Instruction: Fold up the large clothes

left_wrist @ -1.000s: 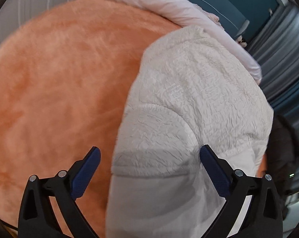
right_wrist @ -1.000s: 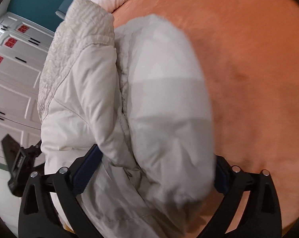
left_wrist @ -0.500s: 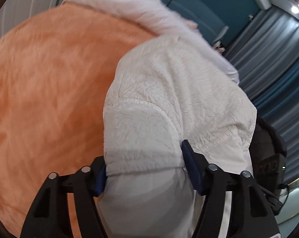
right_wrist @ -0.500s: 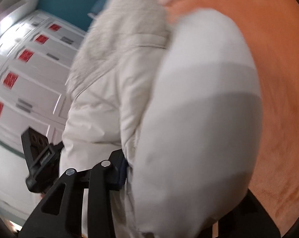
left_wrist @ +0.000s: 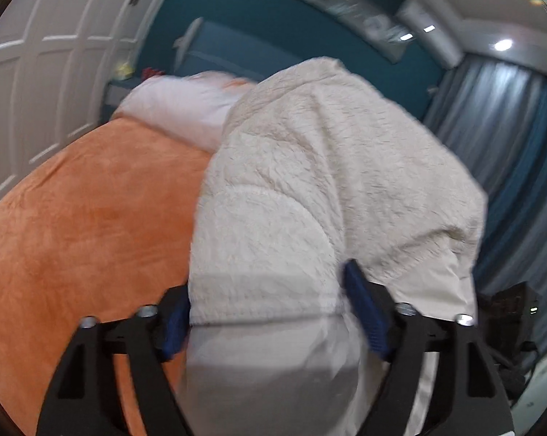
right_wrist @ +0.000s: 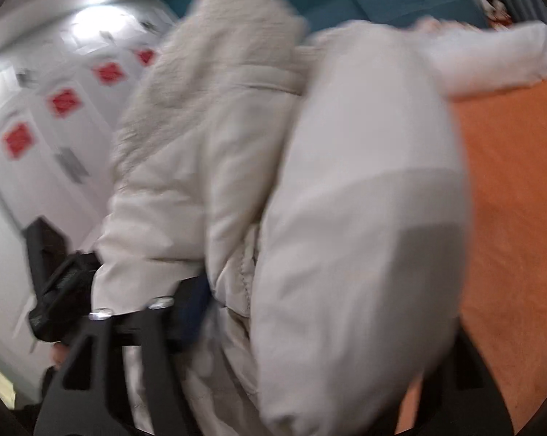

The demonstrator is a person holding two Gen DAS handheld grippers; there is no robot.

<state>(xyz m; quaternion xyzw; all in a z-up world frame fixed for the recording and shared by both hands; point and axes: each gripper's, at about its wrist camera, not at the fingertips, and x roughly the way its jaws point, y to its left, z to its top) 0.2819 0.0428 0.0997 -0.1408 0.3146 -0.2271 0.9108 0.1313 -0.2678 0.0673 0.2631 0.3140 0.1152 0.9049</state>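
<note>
Jaws on the left gripper [left_wrist: 270,318]: both blue pads hard against a thick bunch of the cream coat [left_wrist: 339,181], grip easing wider with the fabric between them. Right gripper [right_wrist: 310,312]: one pad visible against the coat's smooth shell, the other hidden behind a puffed sleeve [right_wrist: 360,225]; also widening, but whether it's clamped I can't tell from the blur. Coat hangs raised over the orange blanket [left_wrist: 92,225], white pillow [left_wrist: 186,109] behind. To fold well: keep both grips level, don't let the bulk slip, lay it down evenly.
</note>
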